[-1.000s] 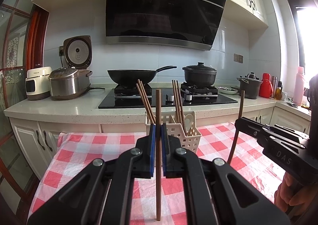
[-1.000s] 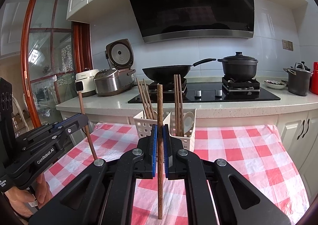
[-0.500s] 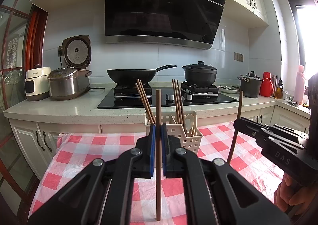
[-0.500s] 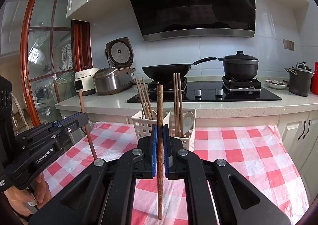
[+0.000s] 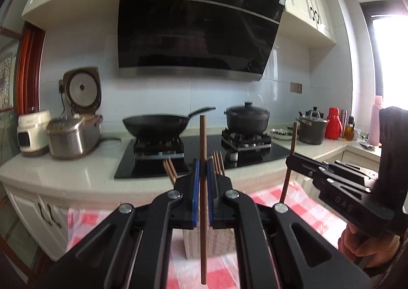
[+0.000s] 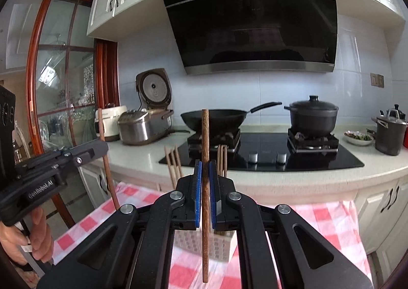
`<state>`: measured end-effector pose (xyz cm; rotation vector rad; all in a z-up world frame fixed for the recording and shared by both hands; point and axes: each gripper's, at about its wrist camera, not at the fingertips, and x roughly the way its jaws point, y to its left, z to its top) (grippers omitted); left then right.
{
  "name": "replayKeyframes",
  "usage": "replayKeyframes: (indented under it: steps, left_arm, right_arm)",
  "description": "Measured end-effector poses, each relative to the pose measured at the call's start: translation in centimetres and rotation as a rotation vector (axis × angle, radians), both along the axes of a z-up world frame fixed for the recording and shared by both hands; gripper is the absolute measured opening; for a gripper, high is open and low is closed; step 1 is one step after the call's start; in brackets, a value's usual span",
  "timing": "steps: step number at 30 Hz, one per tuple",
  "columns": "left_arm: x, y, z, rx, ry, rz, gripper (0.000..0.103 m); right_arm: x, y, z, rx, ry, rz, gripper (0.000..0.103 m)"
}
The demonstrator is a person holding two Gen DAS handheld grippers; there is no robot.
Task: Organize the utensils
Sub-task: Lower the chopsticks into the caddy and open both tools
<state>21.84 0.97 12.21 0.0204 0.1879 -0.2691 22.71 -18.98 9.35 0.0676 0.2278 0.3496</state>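
Chopsticks stand upright in both grippers above a white basket [image 5: 209, 243] on a red-checked cloth [image 6: 329, 222]. From left to right on the counter behind: a white appliance [image 5: 33, 133], an open rice cooker [image 5: 75, 133], a wok [image 5: 156, 124] and a lidded pot [image 5: 247, 116] on the black hob, then a grey pot [image 5: 312, 129] and a red flask [image 5: 334, 127].

The left gripper [image 5: 202, 181] has its blue pads pressed onto a brown chopstick [image 5: 203, 141], held vertically with its lower tip hanging in front of the basket. More chopsticks [image 5: 219, 165] stand in the basket, their tops showing either side of the jaws.

The right gripper [image 6: 205, 181], seen at right in the left view, pinches a second chopstick [image 6: 205, 136] the same way, also vertical over the basket.
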Motion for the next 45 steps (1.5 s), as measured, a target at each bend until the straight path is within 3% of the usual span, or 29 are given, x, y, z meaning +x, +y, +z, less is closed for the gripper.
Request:
replayKeyframes:
  steps: [6,10,13,20,24,29,31,32,34,37,39,41,45]
  left_arm:
    - [4.2,-0.7,5.5,-0.011,-0.095,0.023,0.005]
    - [6.9,-0.9,6.1,-0.032,-0.116,0.052,0.005]
    - [9.4,-0.8,4.5,-0.068,-0.074,0.055,0.005]
    - [14.2,-1.2,-2.3,-0.092,0.099,0.040,0.006]
    - [15.8,-0.6,-5.9,-0.115,0.189,0.039,0.006]
    - [16.5,0.1,-8.8,-0.122,0.250,0.052,0.007]
    - [16.4,0.5,-8.9,-0.118,0.253,0.060,0.011]
    - [16.0,0.5,-8.7,-0.116,0.244,0.064,0.017]
    - [15.2,0.8,-7.8,-0.110,0.216,0.075,0.031]
    - [12.7,1.3,-5.6,-0.090,0.142,0.111,0.061]
    - [10.5,1.4,-4.3,-0.066,0.077,0.158,0.090]
    - [7.9,1.4,-3.5,-0.047,0.002,0.208,0.098]
    - [4.3,1.3,-3.5,-0.030,-0.020,0.226,0.098]
  right_arm:
    - [4.9,-0.5,4.0,0.020,-0.023,-0.013,0.006]
    - [7.4,0.0,4.3,0.003,-0.023,-0.017,0.006]
    - [9.0,0.4,3.0,0.006,0.005,-0.011,0.006]
    - [12.3,2.3,-2.0,-0.037,0.125,0.039,0.006]
    - [13.1,3.1,-5.1,-0.070,0.192,0.064,0.006]
    - [14.0,3.0,-6.9,-0.055,0.255,0.087,0.012]
    - [13.9,2.9,-7.0,-0.058,0.256,0.077,0.022]
    - [13.8,2.7,-6.8,-0.051,0.253,0.076,0.033]
    - [13.0,1.9,-6.0,-0.019,0.230,0.073,0.042]
    - [11.4,0.6,-4.3,0.007,0.191,0.057,0.042]
    - [9.5,-0.4,-3.4,0.031,0.165,0.041,0.046]
    - [7.8,-1.0,-3.0,0.048,0.143,0.026,0.064]
    - [3.9,-1.4,-3.4,0.030,0.100,-0.013,0.072]
